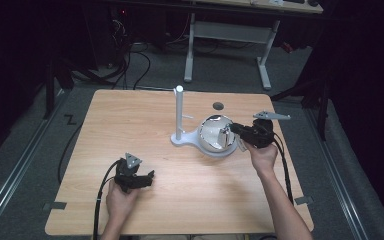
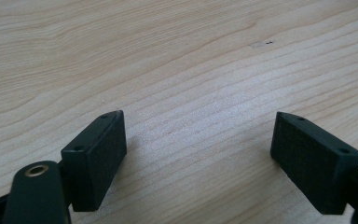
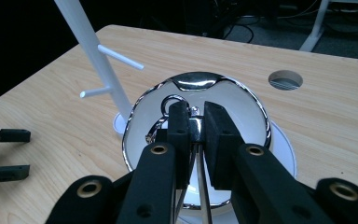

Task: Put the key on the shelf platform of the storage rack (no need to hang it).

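From the high view, the wooden table [image 1: 180, 200] carries a white stand [image 1: 179, 117] with an upright post, just left of centre frame, and a shiny round bowl [image 1: 214, 135] sitting on the stand's base plate right beside it. The right gripper [image 1: 228, 131] reaches in from the right of the frame, its tips over the bowl.

The right gripper view adds the detail: the jaws are pinched onto a small shiny metal piece [image 3: 196, 125] above the bowl [image 3: 256, 112], with a ring [image 3: 172, 100] and thin wire parts hanging from it; what the piece is cannot be told. The post [image 3: 88, 42] leans to the upper left of that frame with two short pegs.

The left gripper [image 1: 150, 176] rests low left in the high view, well apart from the bowl. In its own view the jaws stand wide apart over bare wood [image 2: 177, 60].
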Available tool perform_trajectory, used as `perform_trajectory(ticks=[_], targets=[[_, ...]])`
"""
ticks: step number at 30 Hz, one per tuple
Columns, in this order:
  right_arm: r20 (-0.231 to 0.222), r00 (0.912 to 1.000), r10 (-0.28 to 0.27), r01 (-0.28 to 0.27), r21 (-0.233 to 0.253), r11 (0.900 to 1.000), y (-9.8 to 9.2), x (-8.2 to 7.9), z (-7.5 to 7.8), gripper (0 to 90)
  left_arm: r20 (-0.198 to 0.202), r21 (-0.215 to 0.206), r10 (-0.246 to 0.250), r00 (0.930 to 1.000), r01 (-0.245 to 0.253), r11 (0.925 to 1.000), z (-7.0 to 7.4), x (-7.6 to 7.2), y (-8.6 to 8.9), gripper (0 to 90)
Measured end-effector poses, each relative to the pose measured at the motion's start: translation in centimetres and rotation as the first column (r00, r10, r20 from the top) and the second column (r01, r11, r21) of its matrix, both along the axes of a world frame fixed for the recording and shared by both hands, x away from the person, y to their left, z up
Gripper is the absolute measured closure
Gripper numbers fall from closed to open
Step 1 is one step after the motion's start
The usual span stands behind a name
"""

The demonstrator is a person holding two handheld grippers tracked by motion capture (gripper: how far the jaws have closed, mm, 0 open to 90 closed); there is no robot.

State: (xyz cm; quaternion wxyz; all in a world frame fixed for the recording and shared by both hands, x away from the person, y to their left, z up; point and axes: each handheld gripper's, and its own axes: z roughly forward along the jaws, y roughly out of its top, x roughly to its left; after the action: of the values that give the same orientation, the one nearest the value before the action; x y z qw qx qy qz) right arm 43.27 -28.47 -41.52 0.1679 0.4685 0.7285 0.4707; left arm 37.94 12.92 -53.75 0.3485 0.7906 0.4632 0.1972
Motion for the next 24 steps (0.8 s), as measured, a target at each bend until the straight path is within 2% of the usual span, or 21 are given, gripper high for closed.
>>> perform_trajectory(ticks=[7,10,12,16,21,24], targets=[[0.026,0.9996,0.004,-0.004,-0.006,1.000,0.5,0.3,0.9,82.3,0.000,0.000,0.001,1.0000,-0.001,1.0000,0.0,0.0,0.0,18.7],[0.031,0.9995,-0.001,0.002,-0.046,0.999,0.8,0.5,1.1,82.4,0.000,0.000,0.001,1.0000,-0.001,1.0000,0.0,0.0,0.0,18.7],[0.024,0.9997,-0.006,0.008,-0.073,0.997,1.1,0.7,0.8,82.3,0.000,0.001,0.000,1.0000,0.000,1.0000,0.0,0.0,0.0,18.7],[-0.010,0.9996,-0.025,0.024,-0.065,0.998,1.2,1.4,0.1,82.4,0.000,0.001,0.001,1.0000,-0.001,1.0000,0.0,0.0,0.0,18.7],[-0.034,0.9987,-0.037,0.034,-0.094,0.995,1.9,2.4,-0.9,82.3,0.000,0.001,0.001,1.0000,-0.001,1.0000,0.0,0.0,0.0,18.7],[-0.046,0.9982,-0.039,0.034,-0.091,0.995,2.3,3.2,-1.4,82.3,0.000,0.001,0.001,1.0000,-0.001,1.0000,0.0,0.0,0.0,18.8]])
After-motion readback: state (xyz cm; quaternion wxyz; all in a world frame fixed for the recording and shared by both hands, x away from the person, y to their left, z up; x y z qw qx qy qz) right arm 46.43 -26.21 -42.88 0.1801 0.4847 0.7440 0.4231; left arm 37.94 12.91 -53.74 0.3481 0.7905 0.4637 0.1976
